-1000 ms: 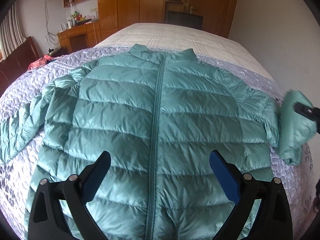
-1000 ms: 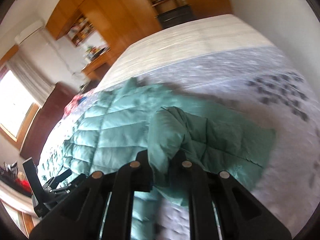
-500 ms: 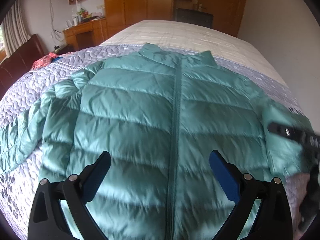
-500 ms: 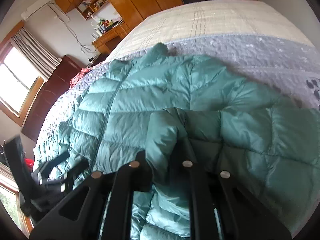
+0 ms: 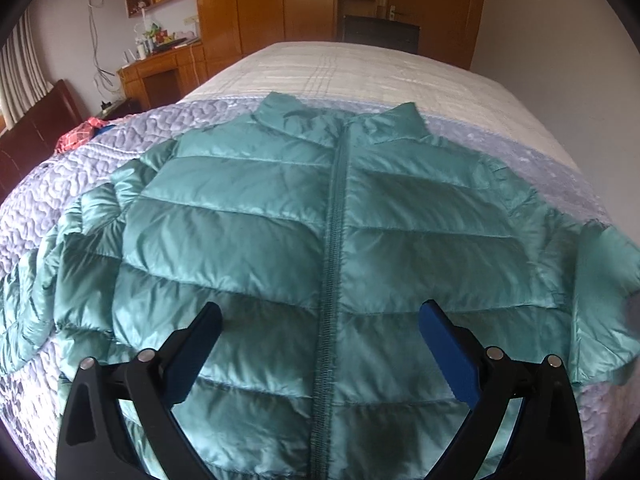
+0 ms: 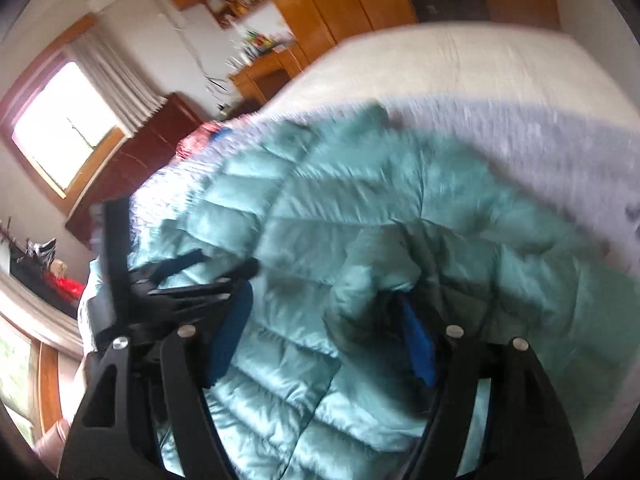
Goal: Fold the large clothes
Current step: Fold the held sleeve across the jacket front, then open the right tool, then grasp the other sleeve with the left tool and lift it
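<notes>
A teal quilted puffer jacket [image 5: 332,240] lies zipped and face up on the bed, collar at the far side. Its right sleeve [image 5: 604,296] is folded in against the body; its left sleeve [image 5: 28,304] lies stretched out to the left. My left gripper [image 5: 320,344] is open and empty, hovering over the jacket's lower front. In the blurred right wrist view my right gripper [image 6: 324,332] is open above the jacket [image 6: 360,216], with the folded sleeve cuff [image 6: 372,268] lying loose between its fingers. The left gripper [image 6: 176,276] shows there at the left.
The bed has a lilac quilted cover [image 5: 80,168] and a pale striped sheet [image 5: 360,76] beyond. A red checked cloth [image 5: 76,136] lies at the bed's left edge. A wooden desk [image 5: 160,72] and wardrobes [image 5: 288,0] stand behind. A window [image 6: 64,128] is at the left.
My right gripper carried the right sleeve inward over the jacket's side, then opened and let it go. My left gripper stayed open and shifted a little over the jacket.
</notes>
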